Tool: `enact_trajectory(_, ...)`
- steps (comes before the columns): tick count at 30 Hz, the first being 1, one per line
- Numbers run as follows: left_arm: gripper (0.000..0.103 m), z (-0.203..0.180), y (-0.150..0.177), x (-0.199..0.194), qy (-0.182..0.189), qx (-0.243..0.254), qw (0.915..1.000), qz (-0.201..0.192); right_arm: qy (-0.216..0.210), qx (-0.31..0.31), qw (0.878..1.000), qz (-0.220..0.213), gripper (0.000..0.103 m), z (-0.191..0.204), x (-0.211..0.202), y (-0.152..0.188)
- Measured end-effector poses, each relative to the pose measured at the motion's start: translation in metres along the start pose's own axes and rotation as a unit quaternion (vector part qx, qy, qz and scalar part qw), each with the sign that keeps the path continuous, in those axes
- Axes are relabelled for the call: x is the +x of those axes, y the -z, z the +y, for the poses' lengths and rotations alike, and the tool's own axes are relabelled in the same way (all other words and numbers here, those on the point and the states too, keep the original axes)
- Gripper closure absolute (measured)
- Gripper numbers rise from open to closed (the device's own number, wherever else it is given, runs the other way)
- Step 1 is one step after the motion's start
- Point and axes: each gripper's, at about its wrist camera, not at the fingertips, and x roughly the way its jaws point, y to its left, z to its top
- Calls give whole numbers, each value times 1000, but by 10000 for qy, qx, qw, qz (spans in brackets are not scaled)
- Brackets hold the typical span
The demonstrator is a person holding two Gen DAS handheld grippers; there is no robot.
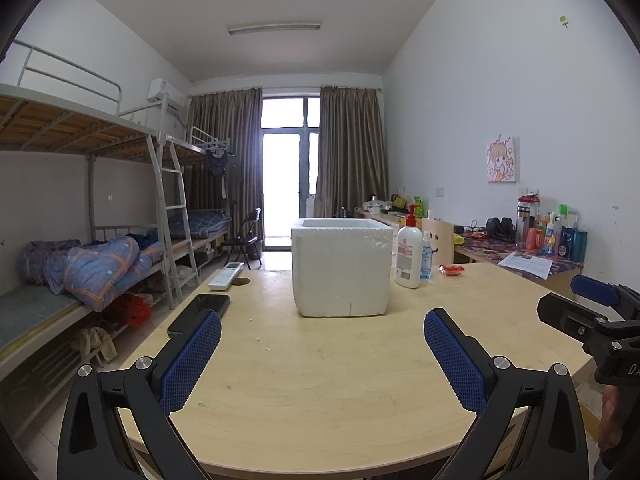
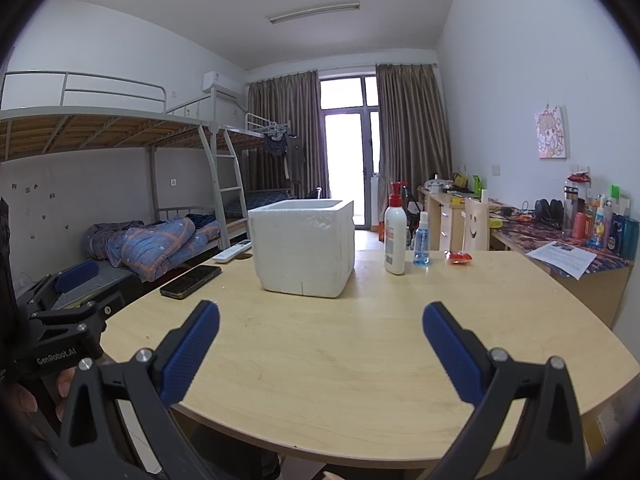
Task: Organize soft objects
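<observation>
The left gripper (image 1: 322,354) is being held spread wide and empty above the near edge of the table (image 1: 360,380), and the right gripper (image 2: 320,346) is being held likewise, fingers parted with nothing between them, just beside it toward the right edge. Straight ahead of both, past bare tabletop, the white foam box (image 1: 342,268) is being seen standing upright and open-topped near the middle of the table; its inside is hidden from both views. No soft object is being shown on the table, so what is to be organized cannot be told. The box is being judged the likely container, lying dead ahead of the left gripper and slightly left of the right one, so neither is clearly nearer. Beyond it, a phone (image 1: 199,314) and a remote (image 1: 226,276) are lying by the left edge, while a lotion bottle (image 1: 409,254), a small spray bottle (image 2: 421,240) and a red packet (image 1: 451,270) are standing toward the far right corner
</observation>
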Motion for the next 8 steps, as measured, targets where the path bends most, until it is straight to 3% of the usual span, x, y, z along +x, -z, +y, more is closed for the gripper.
enact_trajectory(8, 1, -1, -1, -1, 19, -23, 10000, 14, 12, 12, 10000, 18, 0, 1, 0, 1)
